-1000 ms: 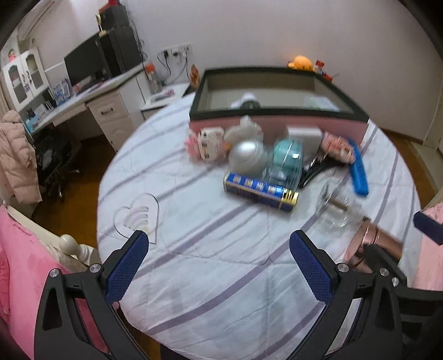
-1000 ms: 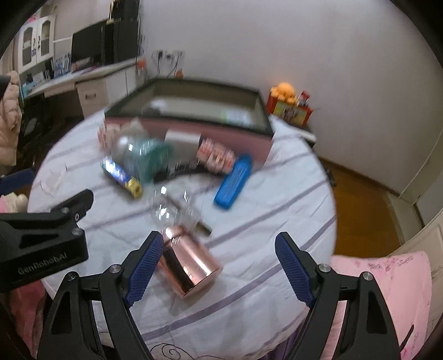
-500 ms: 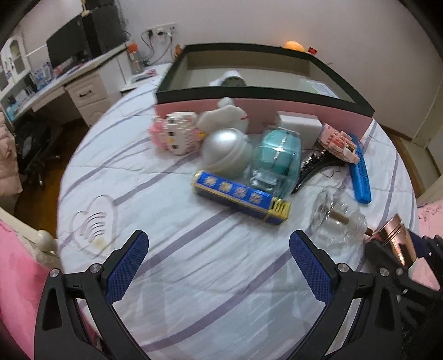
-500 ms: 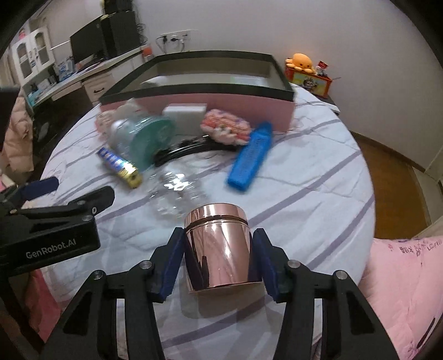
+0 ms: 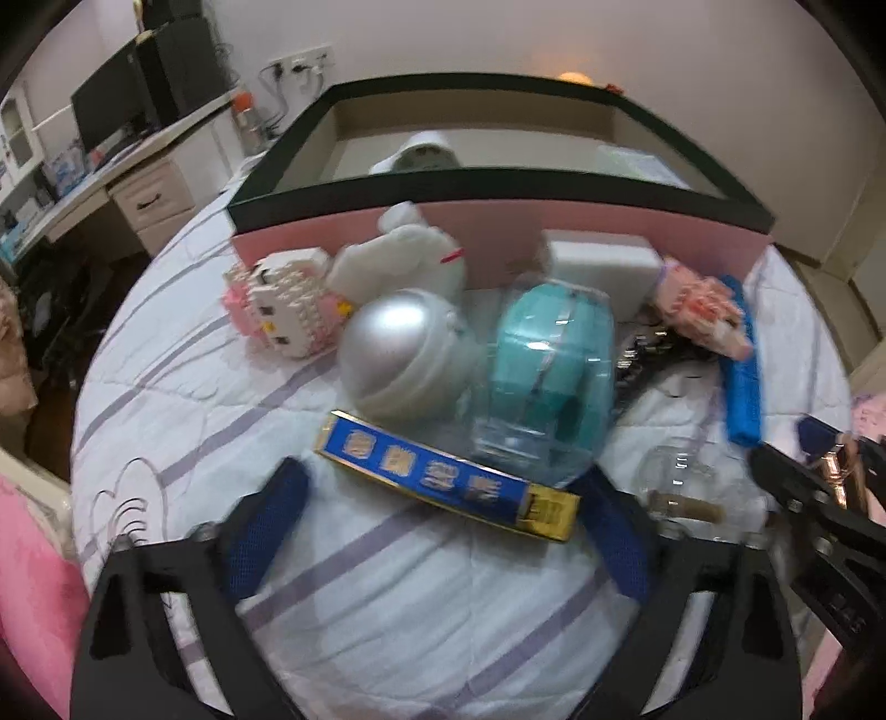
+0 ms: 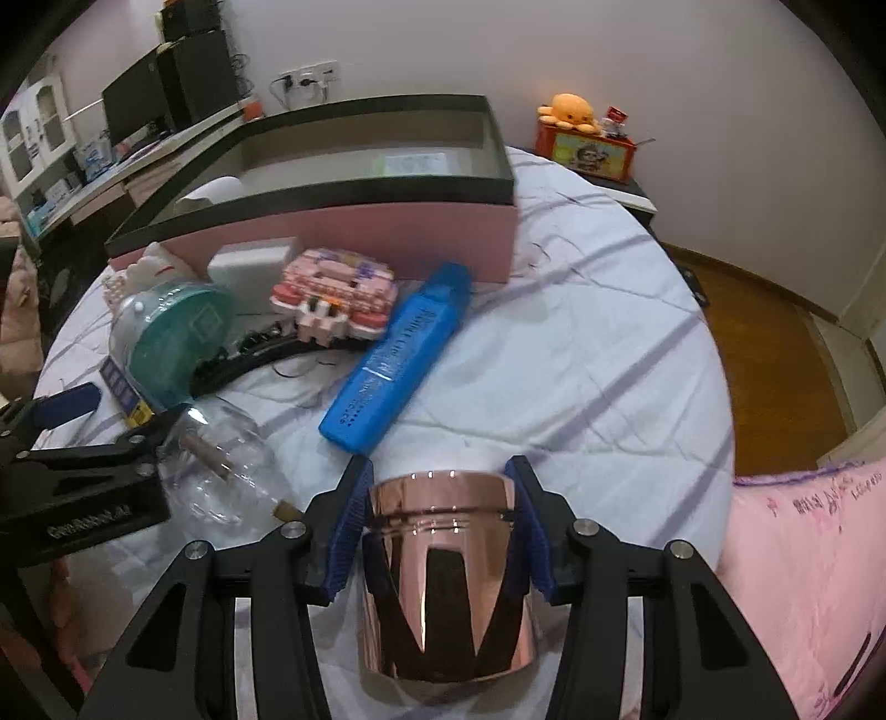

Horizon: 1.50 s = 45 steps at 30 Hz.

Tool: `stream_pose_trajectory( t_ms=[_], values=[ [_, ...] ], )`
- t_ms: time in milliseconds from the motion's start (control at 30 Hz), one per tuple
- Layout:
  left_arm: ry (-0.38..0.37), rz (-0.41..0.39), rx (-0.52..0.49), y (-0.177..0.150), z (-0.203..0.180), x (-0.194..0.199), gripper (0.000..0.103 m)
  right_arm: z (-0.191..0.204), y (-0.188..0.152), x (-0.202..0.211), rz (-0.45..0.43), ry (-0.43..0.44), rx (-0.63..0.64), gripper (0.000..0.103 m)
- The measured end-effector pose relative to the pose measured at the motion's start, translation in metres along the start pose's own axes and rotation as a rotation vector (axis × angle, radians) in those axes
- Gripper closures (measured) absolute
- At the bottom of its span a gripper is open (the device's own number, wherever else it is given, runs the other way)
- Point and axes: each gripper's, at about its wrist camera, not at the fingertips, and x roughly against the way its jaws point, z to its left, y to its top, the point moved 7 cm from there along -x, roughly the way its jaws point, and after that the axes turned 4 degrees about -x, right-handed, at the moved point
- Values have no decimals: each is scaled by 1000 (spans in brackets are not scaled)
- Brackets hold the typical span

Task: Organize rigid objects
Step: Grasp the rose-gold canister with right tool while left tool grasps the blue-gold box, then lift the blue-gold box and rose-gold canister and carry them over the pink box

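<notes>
A plain white wall (image 6: 554,50) backs the room, with a power strip and dangling cords (image 6: 307,77) fixed to it near the corner. At left, a pale desk (image 5: 111,177) with drawers carries a dark monitor (image 6: 135,108) and a black speaker tower (image 6: 196,69); a white glass-front cabinet (image 6: 33,133) stands beyond it. Warm wooden flooring (image 6: 764,332) runs along a white baseboard at right. A low stand against the wall holds a red tin (image 6: 592,149) topped by an orange plush octopus (image 6: 570,111). A round table under a white quilted cloth with purple stripes (image 6: 581,343) fills the foreground. Pink bedding (image 6: 803,581) edges the lower right.
</notes>
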Motion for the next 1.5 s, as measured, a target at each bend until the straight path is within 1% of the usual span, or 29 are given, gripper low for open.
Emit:
stream_pose_trajectory(
  t_ms=[33,67,167,267,333,400,433,467,500,533,567,600,633,667,700,733,767,800,833,867,900,1067,1233,1333,1400,1433,1500],
  values=[
    [2,-6,-7,0,-1,2,22,1,1,-1,-1,-1,3,53],
    [6,-4,-16,0,-3,2,25,2,1,-1,-2,-2,2,56],
    [-9,-2,-18,-2,-4,6,36,1,2,-1,-1,9,-6,56],
    [-4,-2,-27,-3,-5,9,41,0,1,1,0,23,-12,56],
    [-1,-1,-27,-5,-6,10,41,3,-1,1,12,12,24,56],
    [3,-2,-27,-6,-6,11,41,2,-4,2,13,-28,48,45],
    [9,-2,-28,-7,-6,12,40,-1,-7,4,10,-59,42,28],
    [12,-2,-30,-8,-6,12,38,-3,-10,6,5,-61,32,21],
    [18,1,-32,-10,-7,12,34,-4,-12,8,6,-46,27,21],
    [34,8,-36,-11,-6,11,15,-5,-16,9,17,-22,21,21],
    [70,21,-35,-12,-3,9,0,-6,-19,10,20,-18,22,21],
    [73,28,-23,-15,-2,8,0,-7,-22,11,19,-32,29,22],
    [42,35,1,-16,0,6,0,-7,-24,11,17,-37,35,24],
    [10,43,33,-18,3,6,2,-6,-25,11,14,-33,36,30],
    [3,36,40,-19,5,7,6,-5,-25,11,12,-15,28,36],
    [12,21,26,-19,6,11,23,-3,-26,14,8,-1,17,48],
    [4,7,8,-18,4,15,46,-2,-25,16,6,6,10,56],
    [-14,7,1,-19,1,19,55,-2,-25,16,9,7,7,56],
    [-5,6,-2,-18,1,21,67,-2,-25,16,10,12,3,56],
    [29,9,-2,-19,2,22,75,-4,-24,16,9,18,-6,56],
    [33,6,1,-19,4,21,76,-7,-21,15,7,29,-21,56],
    [0,19,14,-19,6,23,78,-10,-15,13,-5,49,-33,56],
    [2,25,6,-21,8,28,81,-6,-11,13,-15,64,-27,56],
    [-26,46,13,-27,14,30,82,-4,-12,13,-16,70,-15,56],
    [-30,55,27,-29,18,31,79,-4,-13,12,-11,73,-14,56],
    [-31,64,47,-29,19,29,75,-4,-14,11,-7,74,-15,56],
    [-10,69,75,-24,23,23,58,-5,-15,9,-1,73,-20,56]
  ],
)
